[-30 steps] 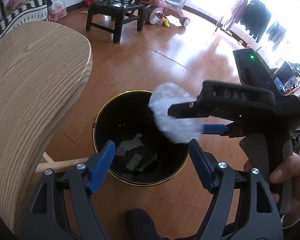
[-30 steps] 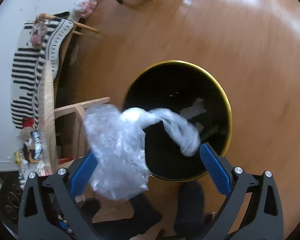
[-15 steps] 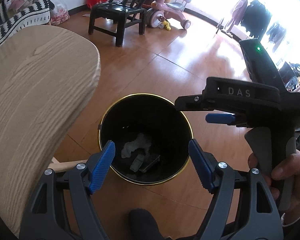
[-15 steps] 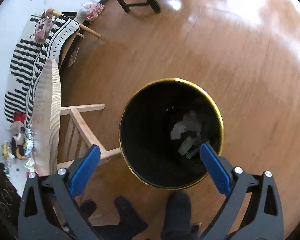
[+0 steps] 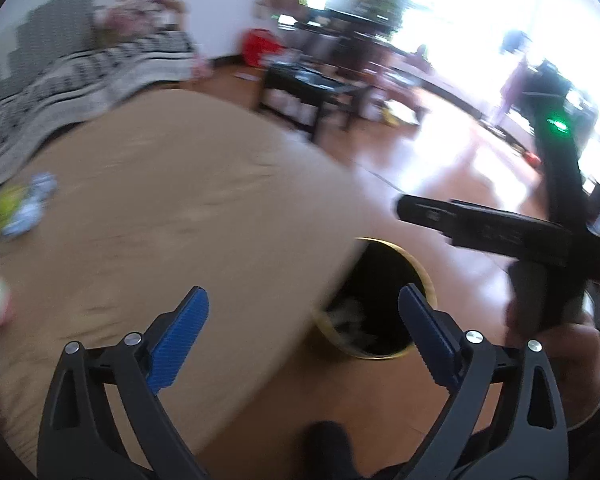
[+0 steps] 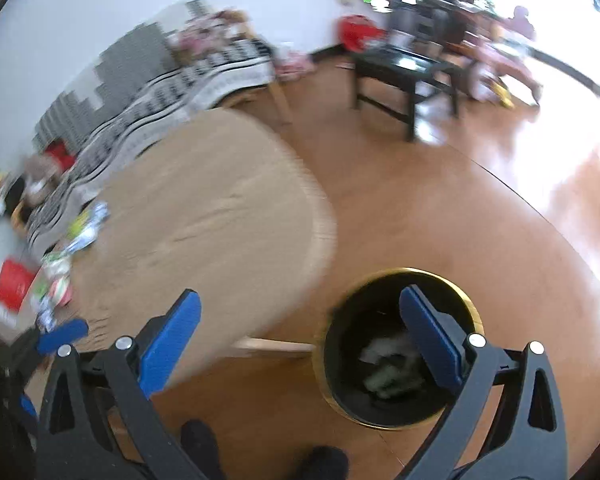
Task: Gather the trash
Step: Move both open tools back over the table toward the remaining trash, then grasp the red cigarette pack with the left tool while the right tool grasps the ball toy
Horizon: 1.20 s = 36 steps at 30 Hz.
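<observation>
A black bin with a gold rim (image 5: 418,276) (image 6: 466,298) stands on the wooden floor beside the round wooden table (image 5: 172,208) (image 6: 220,200); crumpled trash (image 6: 388,364) lies inside it. More trash, blue-white and green wrappers (image 5: 24,204) (image 6: 80,228), lies at the table's far left. My left gripper (image 5: 300,340) is open and empty over the table edge. My right gripper (image 6: 300,336) is open and empty, between table and bin; it also shows in the left wrist view (image 5: 480,228). Both views are motion-blurred.
A black chair (image 6: 404,72) (image 5: 312,88) stands on the floor beyond the table. A striped blanket (image 5: 80,76) (image 6: 172,92) covers seating behind the table. A red item (image 6: 14,284) sits at the far left. My feet (image 6: 260,456) show below.
The right gripper opened and dropped the plastic wrap into the bin. Both grippers then swung up and left, from over the bin towards the table.
</observation>
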Each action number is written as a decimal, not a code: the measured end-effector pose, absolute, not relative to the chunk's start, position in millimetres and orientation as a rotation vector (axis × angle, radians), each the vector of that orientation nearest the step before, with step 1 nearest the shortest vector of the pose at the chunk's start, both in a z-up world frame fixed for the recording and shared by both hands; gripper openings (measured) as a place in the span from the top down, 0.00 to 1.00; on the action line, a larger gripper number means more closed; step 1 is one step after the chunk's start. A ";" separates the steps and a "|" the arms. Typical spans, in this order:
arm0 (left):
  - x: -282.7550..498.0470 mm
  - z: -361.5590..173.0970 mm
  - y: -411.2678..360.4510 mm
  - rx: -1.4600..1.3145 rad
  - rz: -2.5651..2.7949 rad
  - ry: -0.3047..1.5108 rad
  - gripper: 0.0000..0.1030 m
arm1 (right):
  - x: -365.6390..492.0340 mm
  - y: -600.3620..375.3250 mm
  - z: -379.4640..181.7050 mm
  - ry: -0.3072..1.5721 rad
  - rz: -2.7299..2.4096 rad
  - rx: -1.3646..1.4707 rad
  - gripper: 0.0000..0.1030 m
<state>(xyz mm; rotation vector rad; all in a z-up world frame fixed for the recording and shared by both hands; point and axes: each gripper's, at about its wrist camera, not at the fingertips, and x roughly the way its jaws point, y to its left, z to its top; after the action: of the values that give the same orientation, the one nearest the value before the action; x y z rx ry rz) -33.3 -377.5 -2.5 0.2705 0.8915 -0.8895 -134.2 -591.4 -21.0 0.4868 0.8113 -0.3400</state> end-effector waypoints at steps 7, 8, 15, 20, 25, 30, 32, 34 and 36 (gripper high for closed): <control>32.1 -2.3 -226.4 0.211 -0.508 0.887 0.07 | -41.1 -479.8 -0.1 0.841 -0.129 0.325 0.06; 38.5 -2.4 -209.0 0.206 -0.460 0.893 0.07 | -30.1 -462.5 2.2 0.847 -0.096 0.304 0.06; 71.7 -21.8 -89.0 0.095 -0.231 0.956 0.07 | 30.9 -347.2 11.9 0.854 0.095 0.170 0.06; 77.4 -30.5 -52.2 0.078 -0.182 0.963 0.07 | 82.6 -284.1 1.1 0.884 0.184 0.138 0.06; 86.9 -46.7 -43.0 0.079 -0.158 0.995 0.07 | 123.1 -249.9 -23.7 0.941 0.216 0.110 0.06; 99.3 -62.8 -39.5 0.096 -0.130 1.016 0.07 | 152.6 -230.4 -47.5 0.987 0.230 0.093 0.06; 104.3 -68.1 -36.5 0.087 -0.124 1.029 0.07 | 161.1 -224.0 -54.2 0.996 0.228 0.073 0.06; 109.8 -72.2 -33.9 0.072 -0.116 1.039 0.07 | 167.9 -218.0 -60.1 1.003 0.225 0.052 0.06; 111.9 -73.6 -34.2 0.073 -0.108 1.036 0.07 | 172.9 -214.0 -65.4 1.007 0.218 0.034 0.06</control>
<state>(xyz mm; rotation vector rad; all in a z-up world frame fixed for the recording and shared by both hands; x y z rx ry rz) 111.9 -34.2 -73.6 0.0726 1.0361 -0.1084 172.9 -214.0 -65.4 0.0338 1.0070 0.2181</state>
